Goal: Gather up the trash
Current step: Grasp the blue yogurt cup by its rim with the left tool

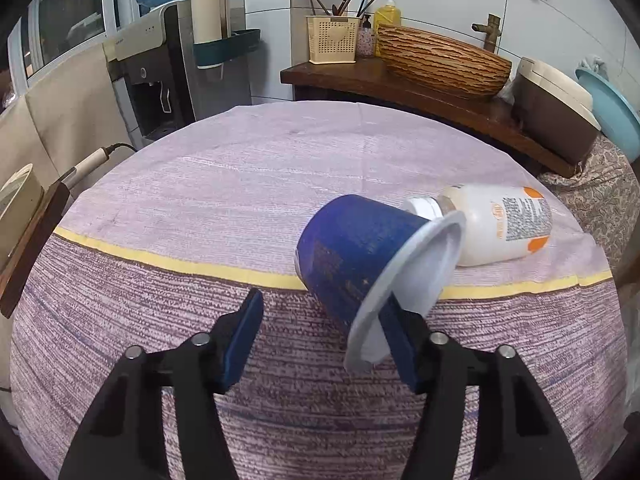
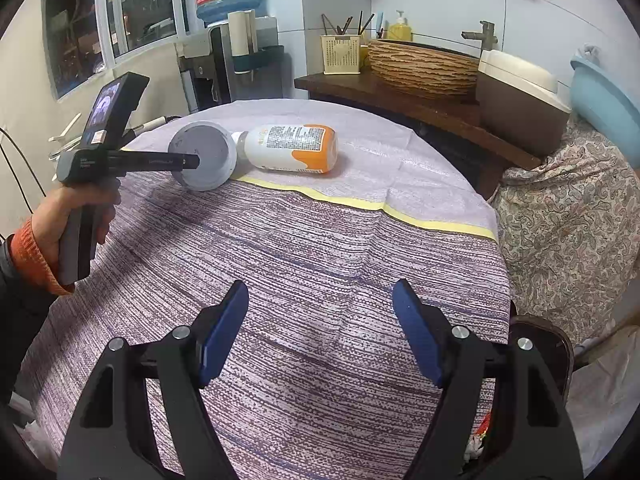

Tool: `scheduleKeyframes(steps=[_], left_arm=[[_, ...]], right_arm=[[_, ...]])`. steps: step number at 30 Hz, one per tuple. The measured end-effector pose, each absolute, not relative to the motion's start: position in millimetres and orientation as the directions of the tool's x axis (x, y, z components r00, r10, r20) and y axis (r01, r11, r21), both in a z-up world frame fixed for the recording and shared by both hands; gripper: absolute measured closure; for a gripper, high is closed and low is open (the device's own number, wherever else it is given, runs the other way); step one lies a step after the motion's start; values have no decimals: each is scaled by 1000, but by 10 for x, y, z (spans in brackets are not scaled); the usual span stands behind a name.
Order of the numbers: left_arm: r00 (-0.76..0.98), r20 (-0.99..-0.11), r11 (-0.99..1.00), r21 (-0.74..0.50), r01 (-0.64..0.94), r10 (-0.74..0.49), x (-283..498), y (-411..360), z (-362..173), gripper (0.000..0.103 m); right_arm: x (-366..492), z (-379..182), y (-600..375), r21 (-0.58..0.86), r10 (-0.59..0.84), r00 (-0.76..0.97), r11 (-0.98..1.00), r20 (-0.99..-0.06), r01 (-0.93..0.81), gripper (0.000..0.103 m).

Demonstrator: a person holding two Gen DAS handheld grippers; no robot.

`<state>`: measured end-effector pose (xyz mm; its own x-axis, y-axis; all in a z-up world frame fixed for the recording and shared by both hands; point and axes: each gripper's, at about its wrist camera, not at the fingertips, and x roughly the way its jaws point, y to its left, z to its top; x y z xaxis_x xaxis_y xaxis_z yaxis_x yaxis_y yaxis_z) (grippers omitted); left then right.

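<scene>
Showing only rightward: a hand (image 2: pixel 76 216) bearing the left hand-held gripper (image 1: pixel 324 320), agape beside the cup (image 1: pixel 360 256)

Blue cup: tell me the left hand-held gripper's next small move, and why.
Probably keep closing. One finger of the left hand-held gripper is already inside the mouth of the tipped blue cup, the other is outside and apart from its wall, so the rim is not yet pinched.

Both wrist views face down-forward; share cup (image 1: pixel 360 256), bottle (image 2: pixel 290 148).
</scene>
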<state>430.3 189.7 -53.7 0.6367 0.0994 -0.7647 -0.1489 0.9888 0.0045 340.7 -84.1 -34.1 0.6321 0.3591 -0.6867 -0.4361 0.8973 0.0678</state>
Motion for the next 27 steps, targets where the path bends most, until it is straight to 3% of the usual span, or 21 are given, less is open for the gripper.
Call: scheduleKeyframes(steps=[5, 8, 17, 22, 27], left_arm=[[629, -770, 990, 18, -143, 105, 4345, 1925, -576, 86], [637, -763, 988, 11, -154, 108, 4320, 1984, -556, 94], [702, -696, 984, 32, -176, 149, 4381, 2186, -180, 94], [731, -662, 982, 43, -186, 167, 4839, 2191, 51, 94], [724, -672, 987, 136, -89, 158, 5332, 1732, -80, 94]], right_arm=[[3461, -400, -879, 67, 346, 627, 904, -698, -423, 29], [3486, -427, -909, 70, 341, 627, 907, -700, -415, 29], [3544, -456, -923, 80, 352, 624, 904, -698, -420, 29], [3570, -437, -926, 74, 351, 624, 902, -698, -424, 29], [3597, -440, -952, 74, 341, 625, 908, -702, -412, 29]])
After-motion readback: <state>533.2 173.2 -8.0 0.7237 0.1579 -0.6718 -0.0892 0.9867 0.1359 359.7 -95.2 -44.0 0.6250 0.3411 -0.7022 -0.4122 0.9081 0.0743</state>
